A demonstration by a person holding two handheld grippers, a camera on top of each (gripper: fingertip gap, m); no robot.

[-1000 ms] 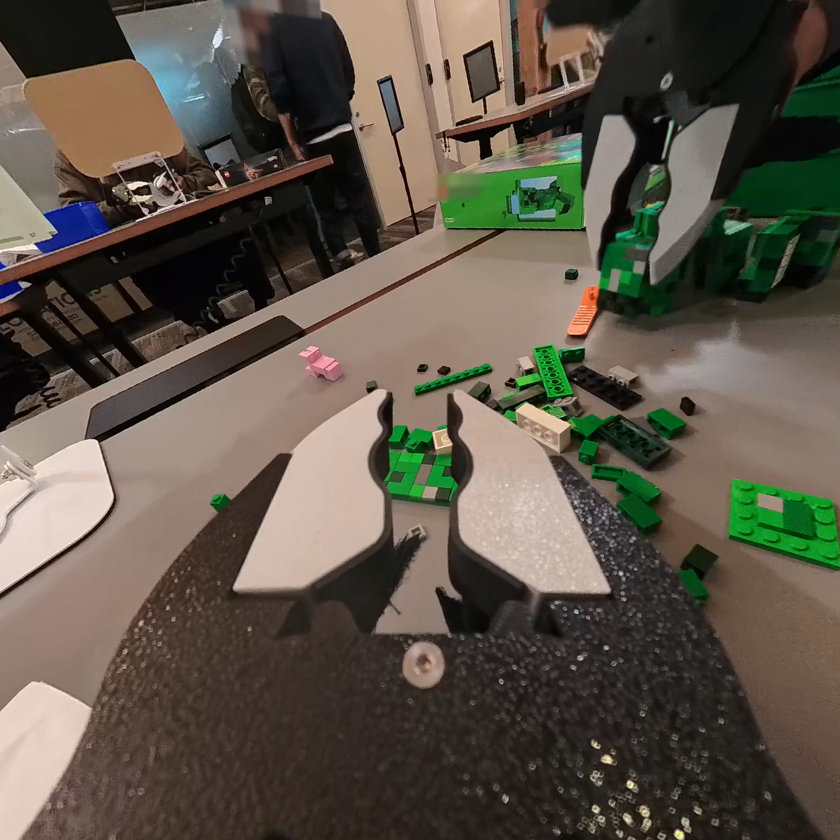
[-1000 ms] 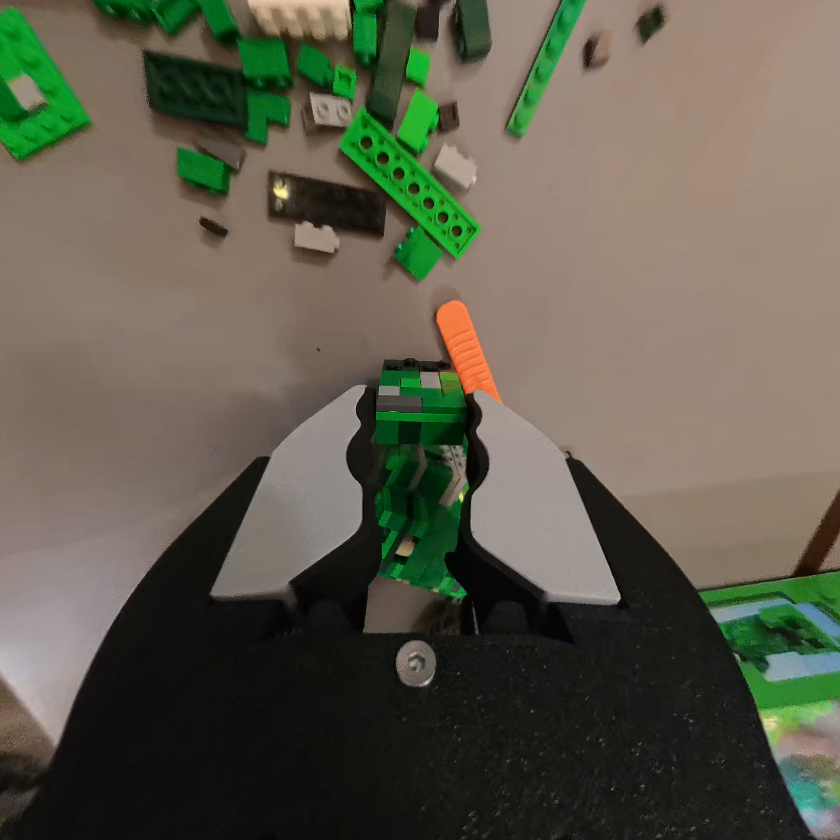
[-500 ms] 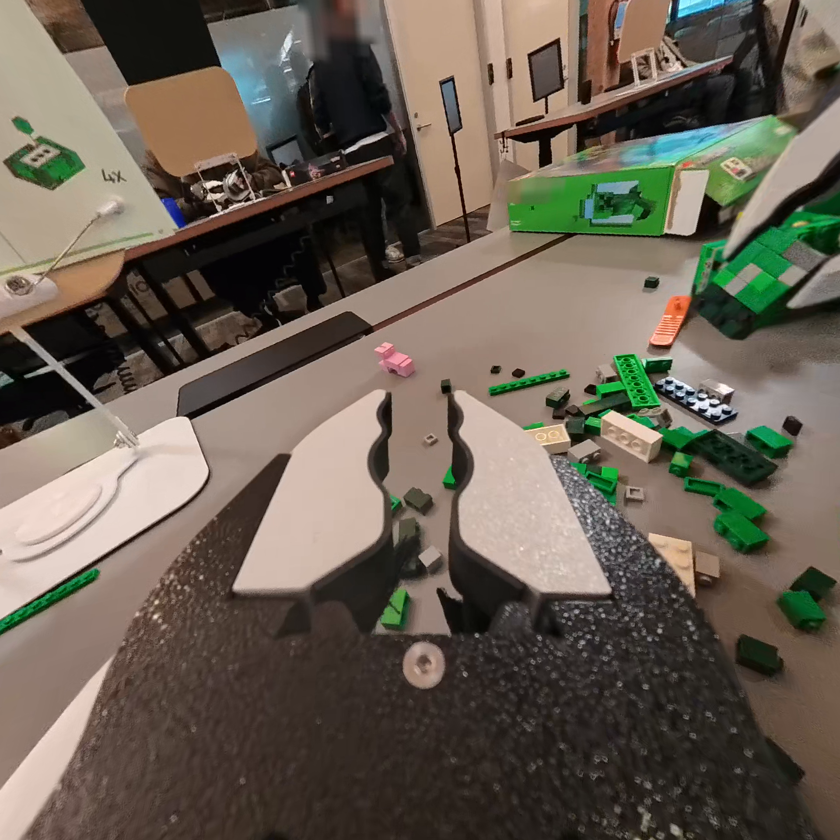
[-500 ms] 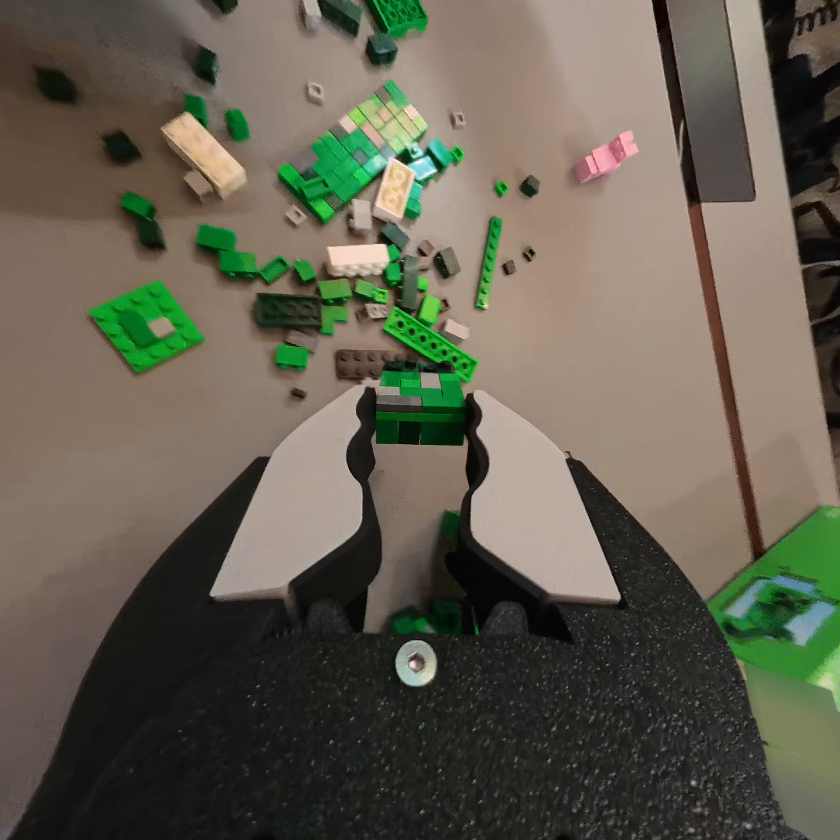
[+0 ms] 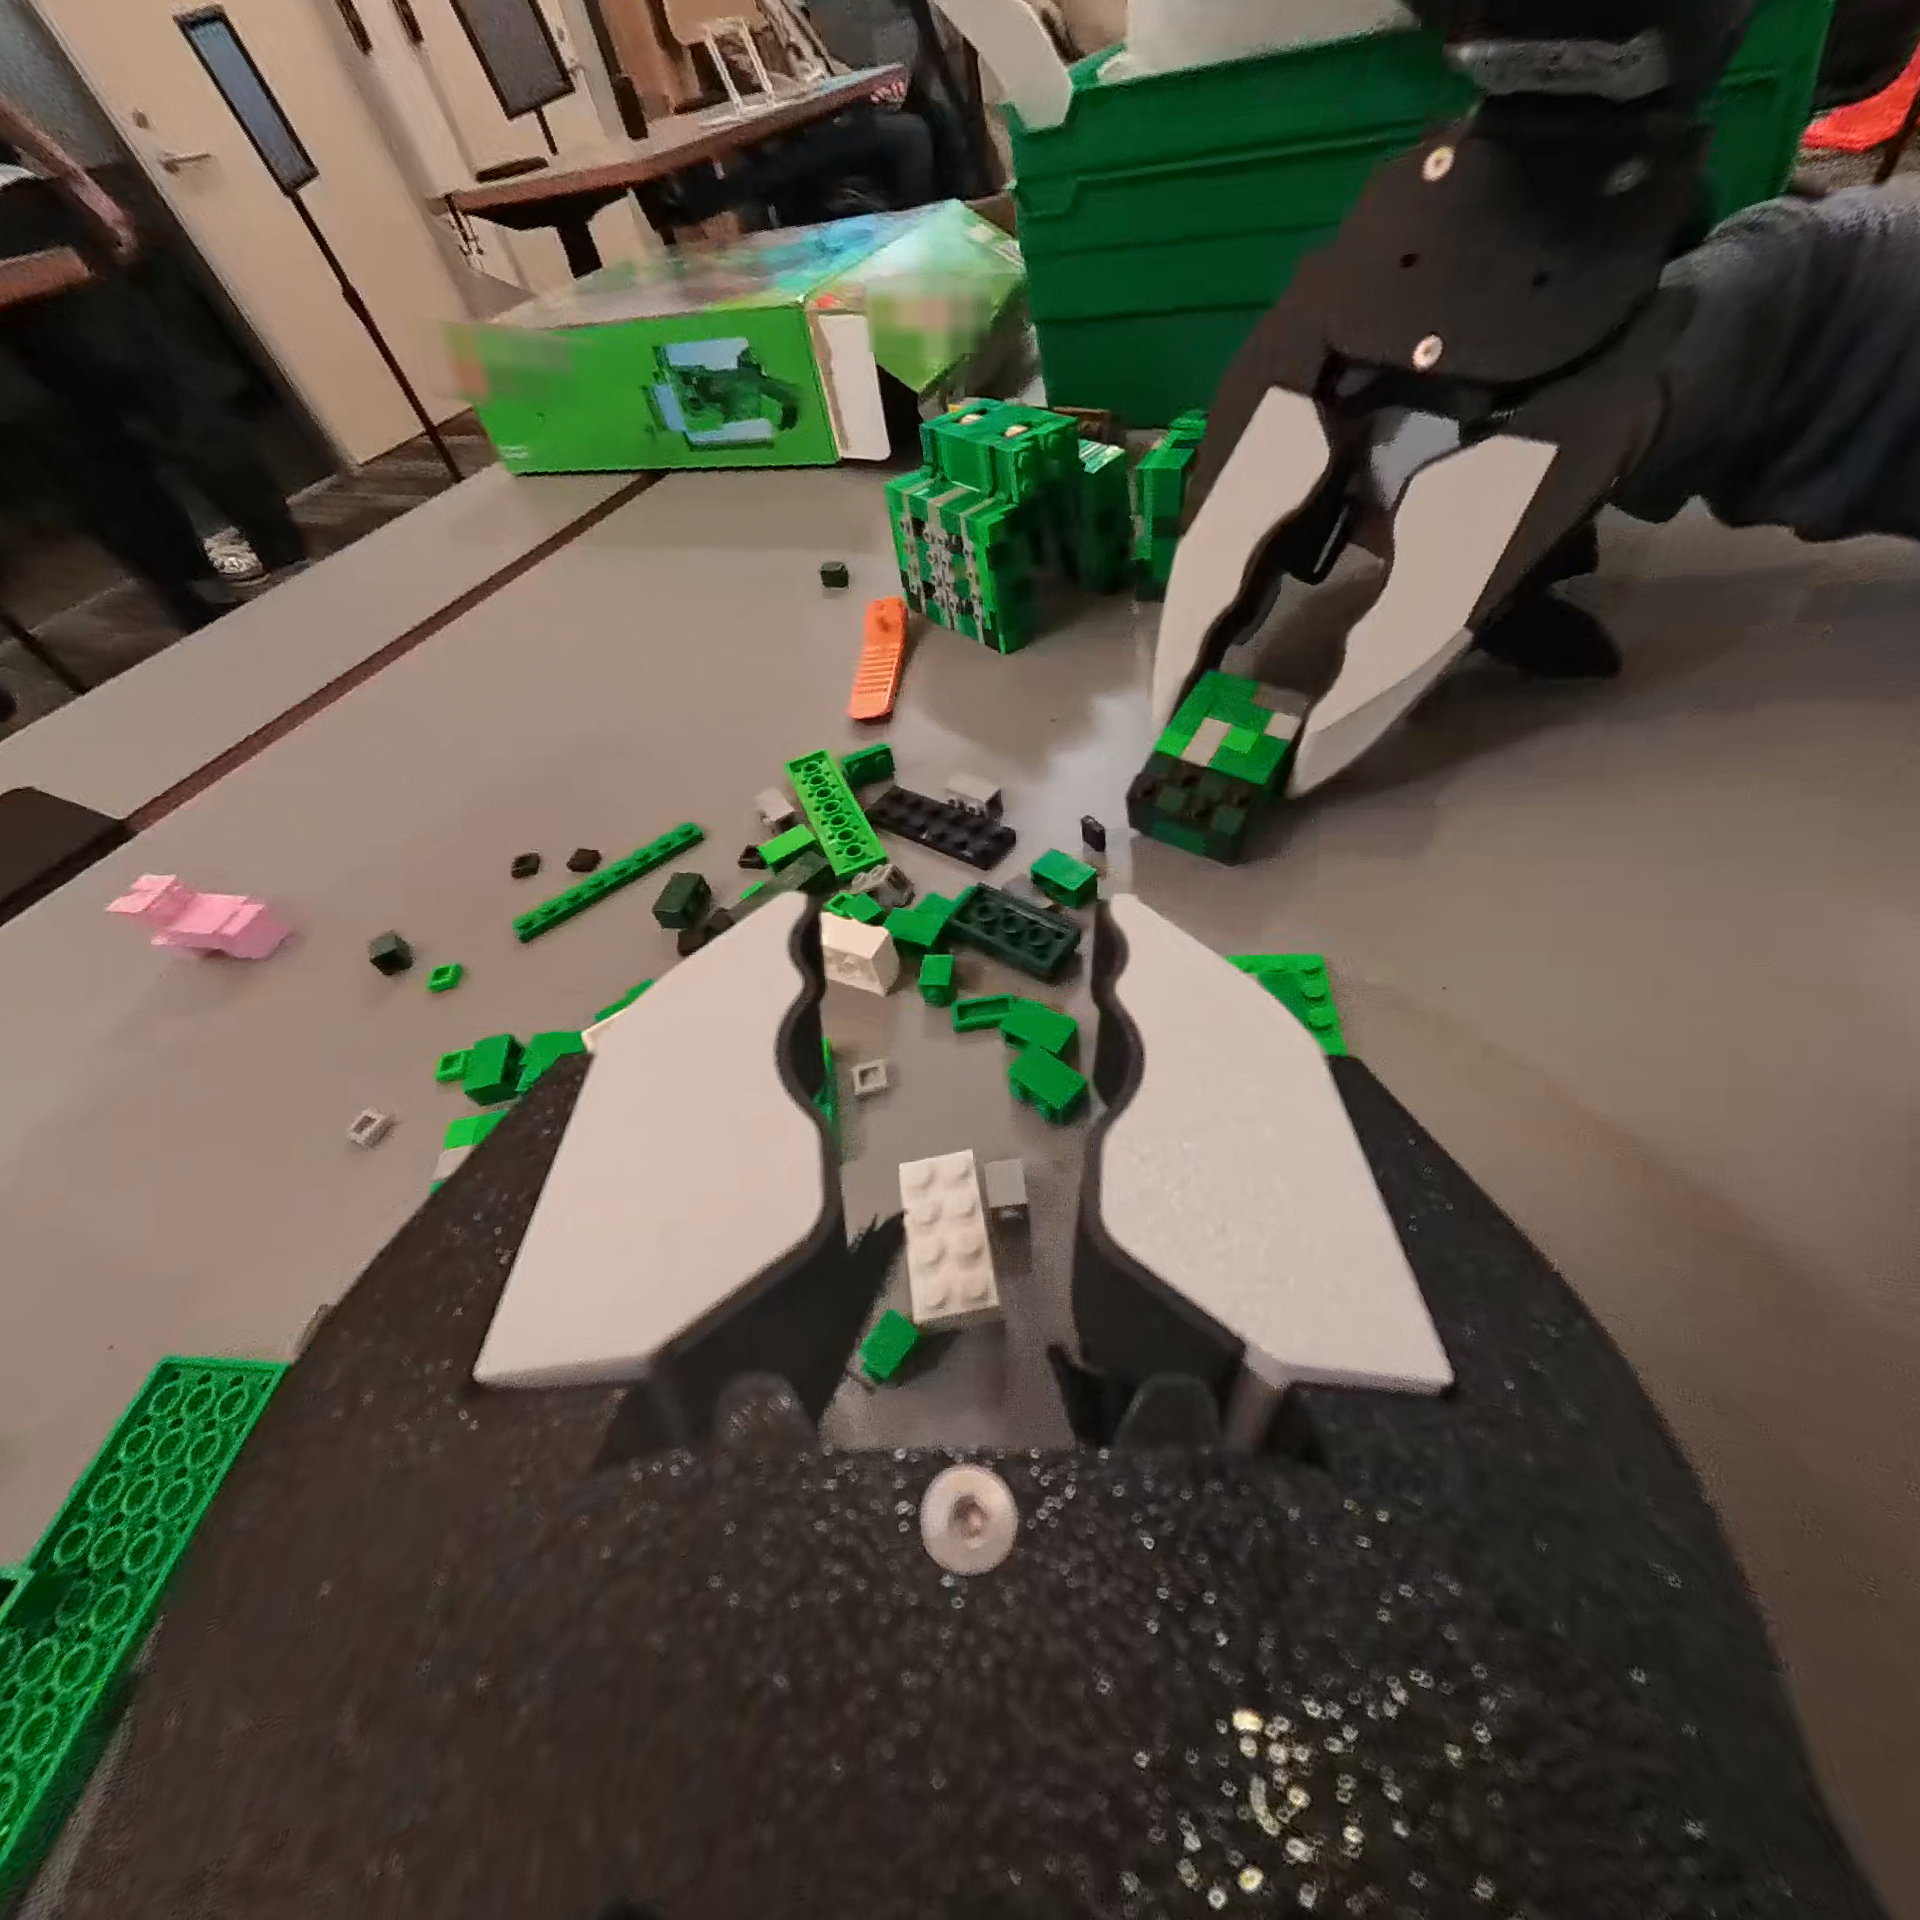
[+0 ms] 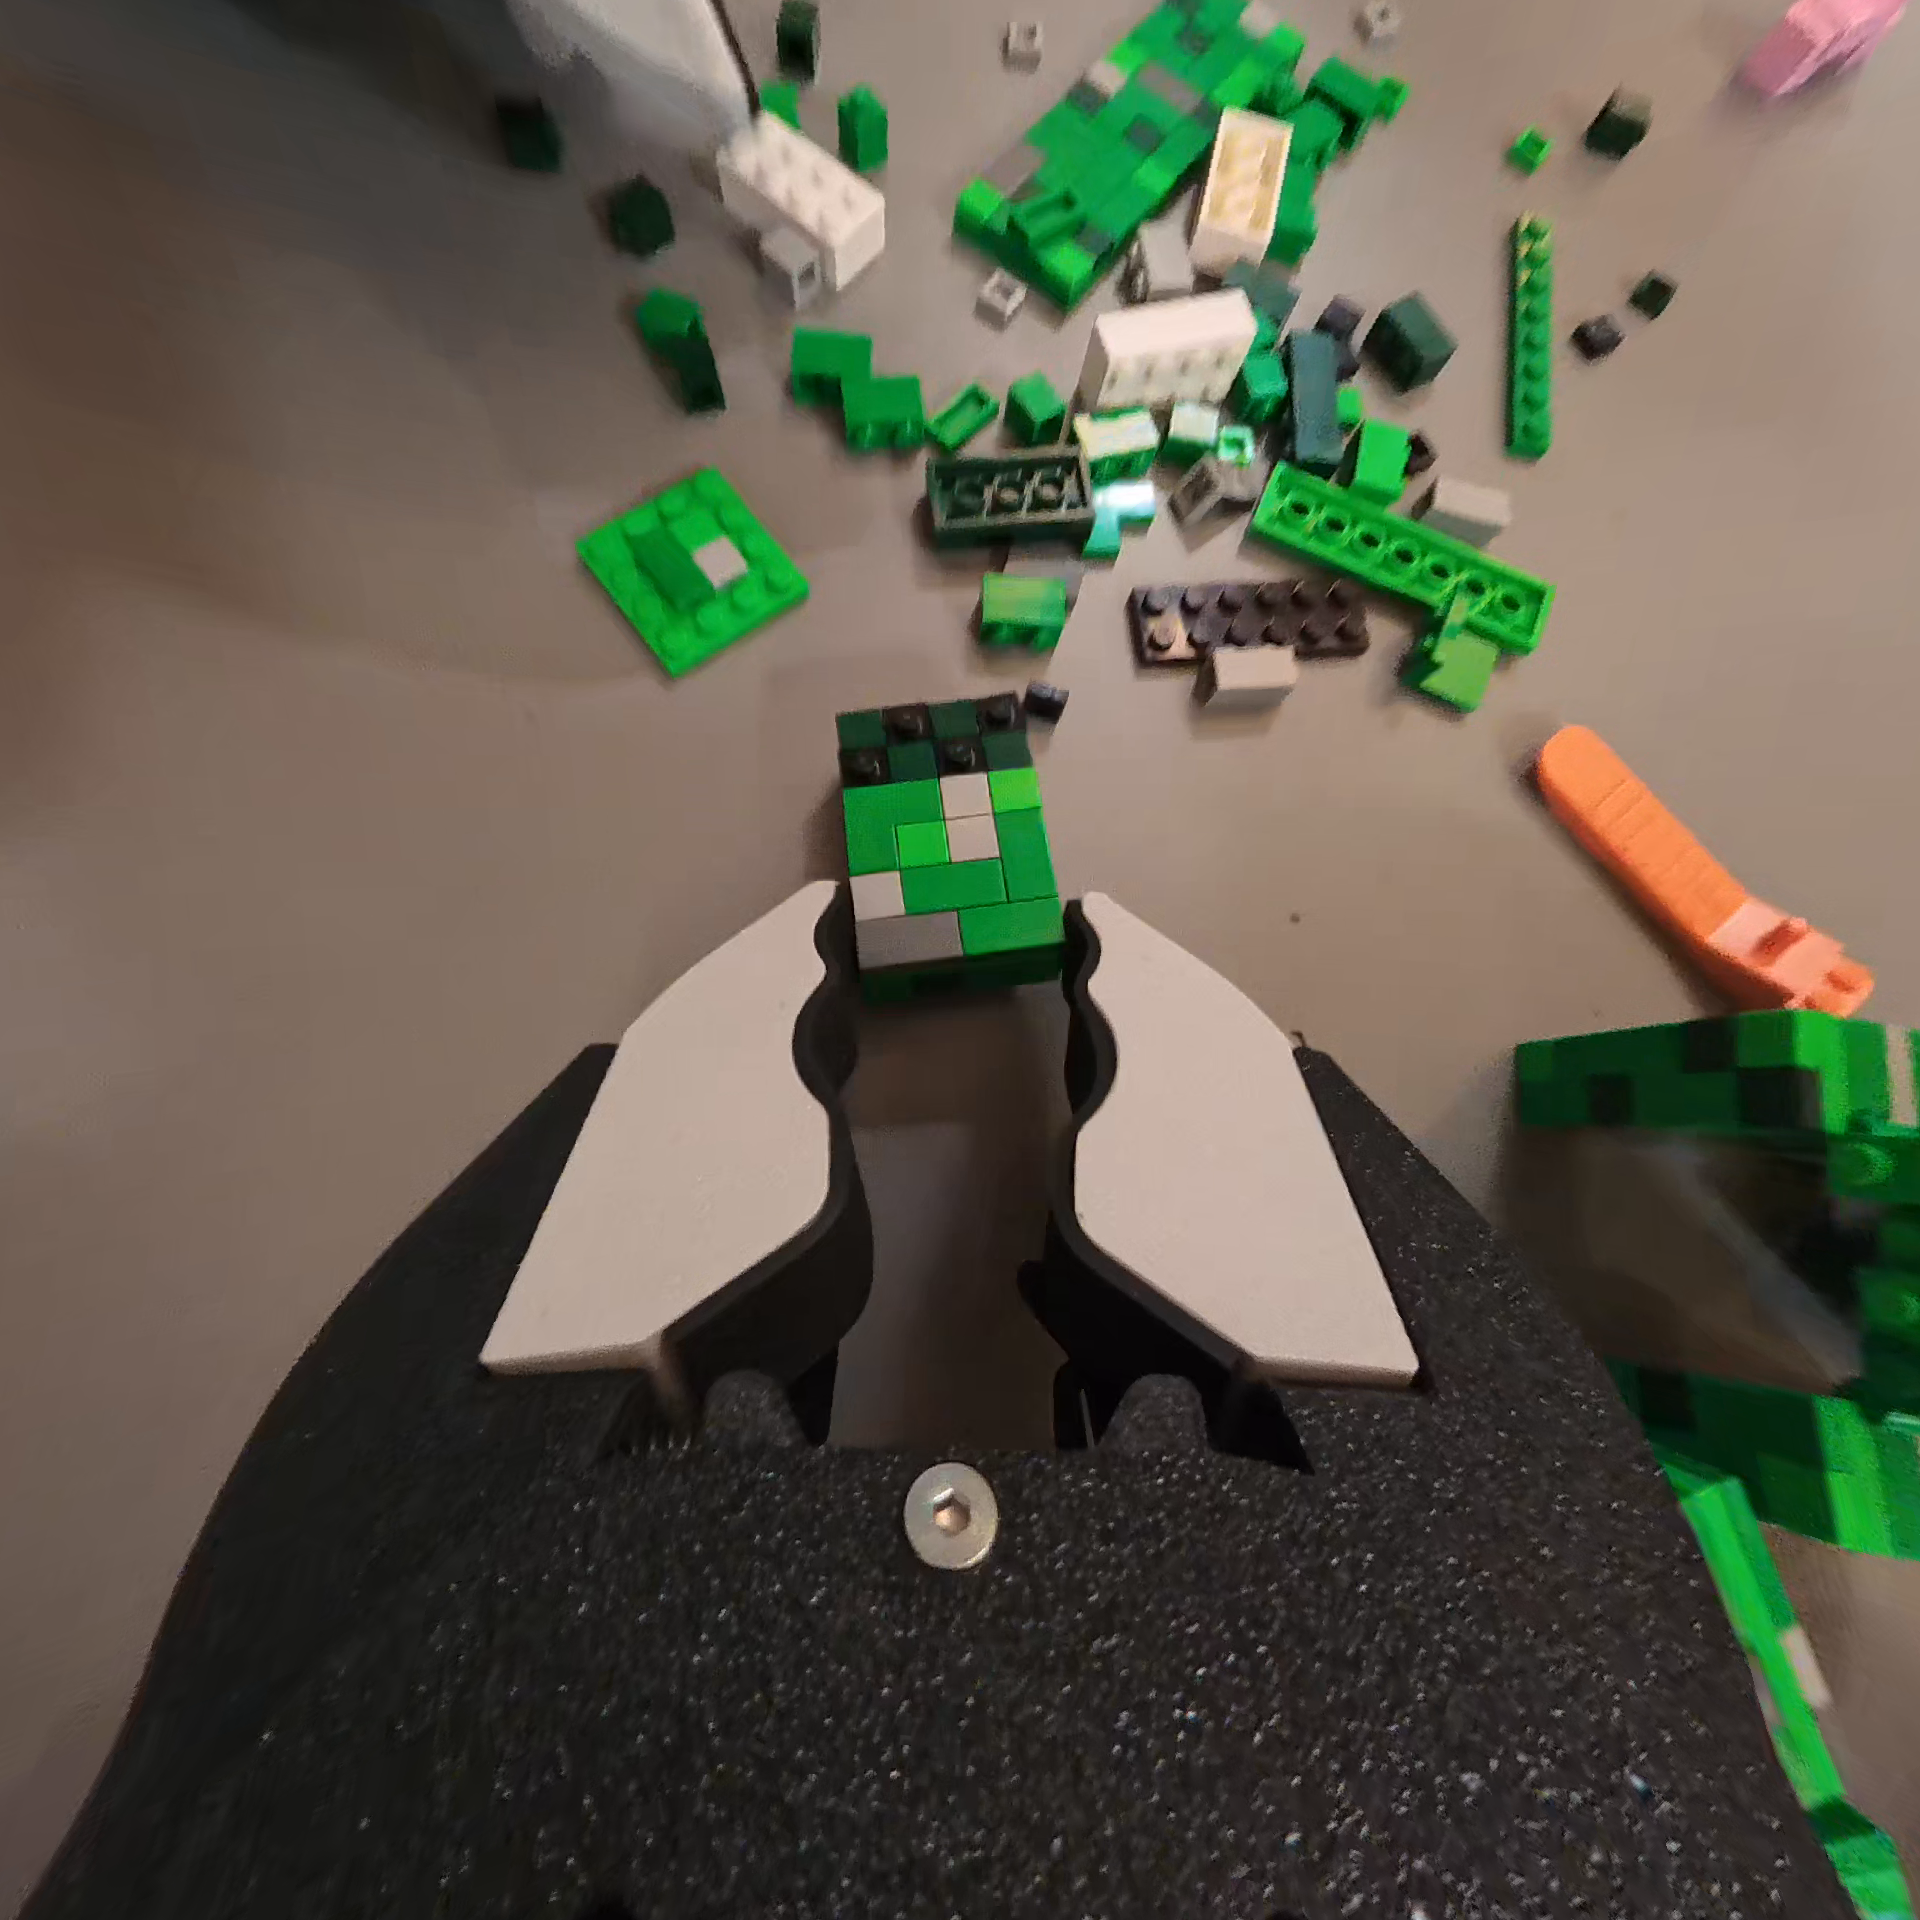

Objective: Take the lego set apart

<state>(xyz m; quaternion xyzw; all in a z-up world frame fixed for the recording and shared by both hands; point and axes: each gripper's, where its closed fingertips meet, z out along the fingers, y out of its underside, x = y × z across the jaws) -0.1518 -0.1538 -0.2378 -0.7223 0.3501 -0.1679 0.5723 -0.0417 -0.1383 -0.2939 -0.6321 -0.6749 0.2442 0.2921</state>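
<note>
Room: an office space, with doors and dark desks at the upper left of the left wrist view
Bench: grey bench strewn with loose green, white and dark bricks through the middle of both views
Right tongs: right tongs tilted down from the upper right of the left wrist view, tips on either side of a small green block that sits on the bench; whether they pinch it or merely flank it cannot be told
Left tongs: left tongs spread wide, holding nothing, above a white brick at lower centre
Lego set: the main green model stands at upper centre of the left wrist view, well apart from the small block
Separator: an orange brick separator lies just left of the model
Plates: a square green plate lies left of centre in the right wrist view; a black studded plate lies right of centre
Pig: a pink brick figure sits alone at far left
Box: a green carton lies on its side behind the model
</note>
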